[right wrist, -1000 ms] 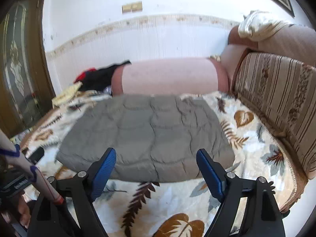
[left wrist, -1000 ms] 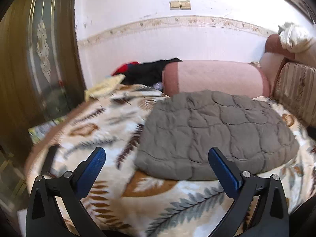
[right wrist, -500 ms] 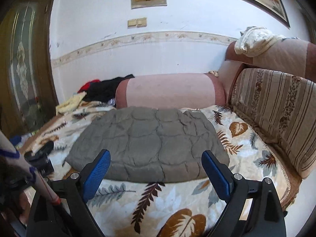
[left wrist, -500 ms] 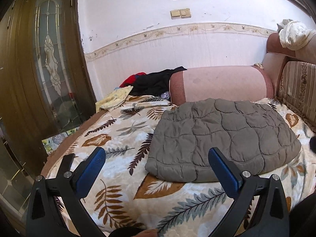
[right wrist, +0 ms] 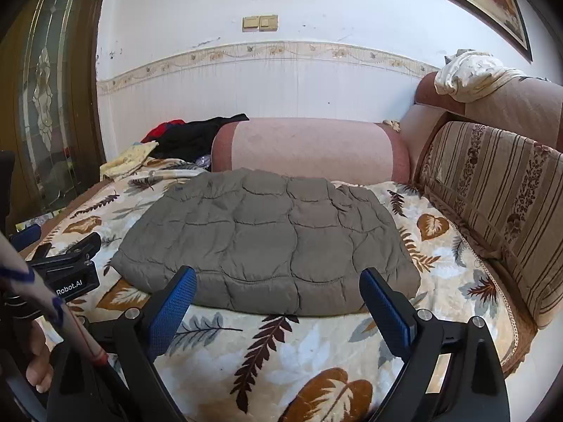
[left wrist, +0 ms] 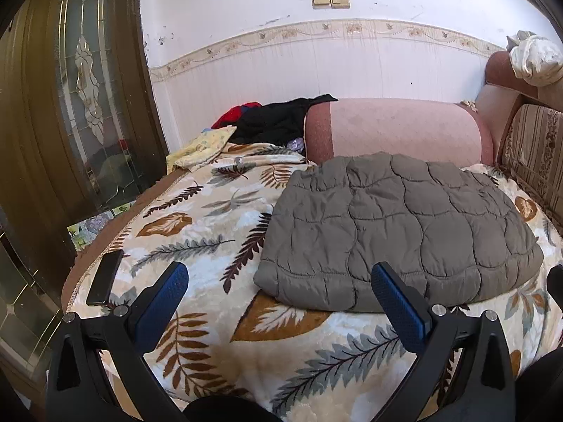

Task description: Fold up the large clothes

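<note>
A grey quilted jacket (left wrist: 397, 228) lies folded into a flat rectangle on the leaf-patterned blanket (left wrist: 211, 232); it also shows in the right wrist view (right wrist: 271, 242). My left gripper (left wrist: 281, 302) is open and empty, held back from the jacket's near left corner. My right gripper (right wrist: 278, 306) is open and empty, held back from the jacket's near edge. The left gripper's body (right wrist: 67, 267) shows at the left of the right wrist view.
A pink bolster (right wrist: 309, 151) lies behind the jacket. A striped sofa back (right wrist: 499, 207) runs along the right. Black, red and yellow clothes (left wrist: 267, 123) pile at the far left. A dark phone (left wrist: 105, 277) lies near the blanket's left edge. A wooden glass door (left wrist: 70, 98) stands left.
Both grippers have pulled back and up from the jacket, so it looks smaller and more of the blanket and wall shows. The jacket has not moved. Both grippers stay open.
</note>
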Demonstrator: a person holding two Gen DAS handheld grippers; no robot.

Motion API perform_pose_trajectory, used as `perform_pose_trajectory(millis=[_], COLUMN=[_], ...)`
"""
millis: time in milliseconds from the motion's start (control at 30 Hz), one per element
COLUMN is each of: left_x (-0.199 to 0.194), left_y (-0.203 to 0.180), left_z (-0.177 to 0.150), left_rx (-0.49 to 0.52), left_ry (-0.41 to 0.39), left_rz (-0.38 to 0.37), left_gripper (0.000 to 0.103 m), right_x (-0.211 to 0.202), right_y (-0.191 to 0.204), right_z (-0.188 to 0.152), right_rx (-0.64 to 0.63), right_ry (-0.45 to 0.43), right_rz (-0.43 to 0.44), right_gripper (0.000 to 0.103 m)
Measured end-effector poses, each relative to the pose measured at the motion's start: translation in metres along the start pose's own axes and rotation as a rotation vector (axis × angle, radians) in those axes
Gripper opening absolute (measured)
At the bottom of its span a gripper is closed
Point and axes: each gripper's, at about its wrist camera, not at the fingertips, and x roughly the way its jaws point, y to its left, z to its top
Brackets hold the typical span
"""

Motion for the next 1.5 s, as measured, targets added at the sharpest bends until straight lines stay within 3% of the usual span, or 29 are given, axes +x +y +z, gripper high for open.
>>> perform_pose_trajectory(millis=[1500], left_x=[0.000], left_y=[-0.014], left_z=[-0.006], left_rx=[0.040], left_ry=[-0.005], left_rz=[0.004], left_gripper=[0.103], right_x=[0.006], right_y=[0.004], right_z=[-0.005], right_rx=[-0.058], right_ry=[0.007], right_rz=[-0.062], right_gripper=[0.097])
